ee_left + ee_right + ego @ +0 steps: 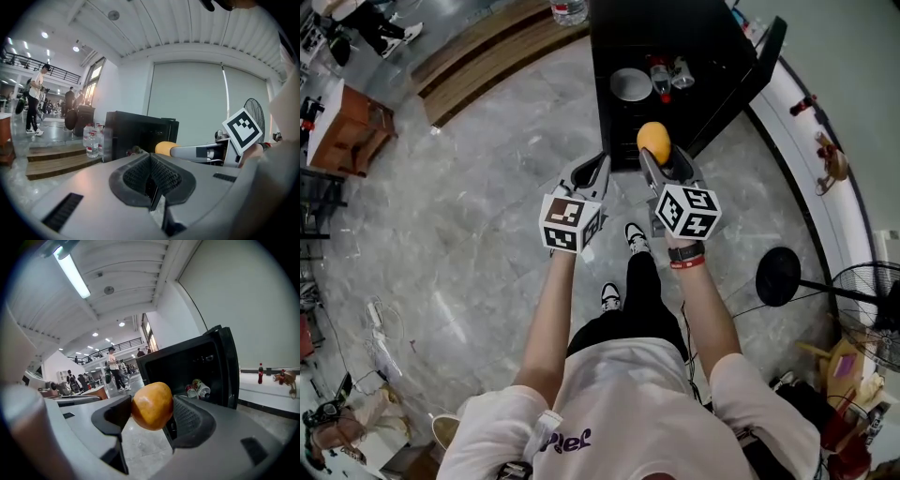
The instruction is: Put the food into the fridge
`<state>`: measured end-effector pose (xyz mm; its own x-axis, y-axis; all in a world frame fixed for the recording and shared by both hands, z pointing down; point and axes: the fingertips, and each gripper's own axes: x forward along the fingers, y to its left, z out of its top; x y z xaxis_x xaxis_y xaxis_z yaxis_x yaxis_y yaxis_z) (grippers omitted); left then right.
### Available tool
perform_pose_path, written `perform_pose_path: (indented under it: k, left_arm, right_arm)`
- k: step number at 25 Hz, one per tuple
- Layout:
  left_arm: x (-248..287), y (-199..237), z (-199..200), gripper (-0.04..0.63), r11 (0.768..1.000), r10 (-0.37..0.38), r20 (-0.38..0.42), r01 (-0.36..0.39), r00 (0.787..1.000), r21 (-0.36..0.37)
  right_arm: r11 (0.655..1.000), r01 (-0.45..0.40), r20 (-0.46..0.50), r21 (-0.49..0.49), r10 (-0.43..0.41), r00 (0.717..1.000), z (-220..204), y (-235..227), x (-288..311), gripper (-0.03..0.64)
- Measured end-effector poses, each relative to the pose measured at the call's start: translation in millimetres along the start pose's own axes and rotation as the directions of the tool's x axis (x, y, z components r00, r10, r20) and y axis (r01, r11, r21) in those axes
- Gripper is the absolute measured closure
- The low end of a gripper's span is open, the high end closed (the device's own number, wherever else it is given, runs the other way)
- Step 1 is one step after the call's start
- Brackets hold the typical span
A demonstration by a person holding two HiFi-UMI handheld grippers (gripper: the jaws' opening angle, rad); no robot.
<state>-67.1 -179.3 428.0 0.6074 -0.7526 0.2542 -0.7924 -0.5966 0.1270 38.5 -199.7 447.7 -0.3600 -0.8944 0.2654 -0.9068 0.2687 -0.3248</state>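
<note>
**A:** First entry, the food?

**B:** One round orange-yellow fruit (151, 405). It is pinched between the two jaw pads of the right gripper (656, 155). It is held in the air just short of the open fridge (675, 37), at 12 o'clock from the person.

**A:** And the fridge?

**B:** Black cabinet, with the door (761, 58) swung out toward 2 o'clock. On a shelf inside there is one white plate (630, 83). A few bottles or cans (667, 77) sit just beside it, at its 3 o'clock. The fruit is outside the cabinet and touches none of them.

**A:** Left gripper?

**B:** Left gripper (151, 177): jaws pressed together with nothing between them. It is held level with the right one, just at its 9 o'clock.

**A:** Surroundings?

**B:** A grey marbled floor (469, 234) under the person's feet. Wooden steps (483, 52) at 11 o'clock, with water bottles (92, 140) standing on them near the fridge's side. One standing fan (874, 314) at 4 o'clock, well apart from the fridge.
</note>
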Motion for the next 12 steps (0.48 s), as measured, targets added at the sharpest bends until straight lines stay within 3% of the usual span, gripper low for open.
perform_pose_path:
  k: [12]
  left_arm:
    - [52,21,-33,0.577,1.000,0.006,-0.038,-0.007,0.999,-0.019]
  right_arm:
    - [1.000,-0.005,-0.057,0.004,0.005,0.998,-31,-42,54,0.322]
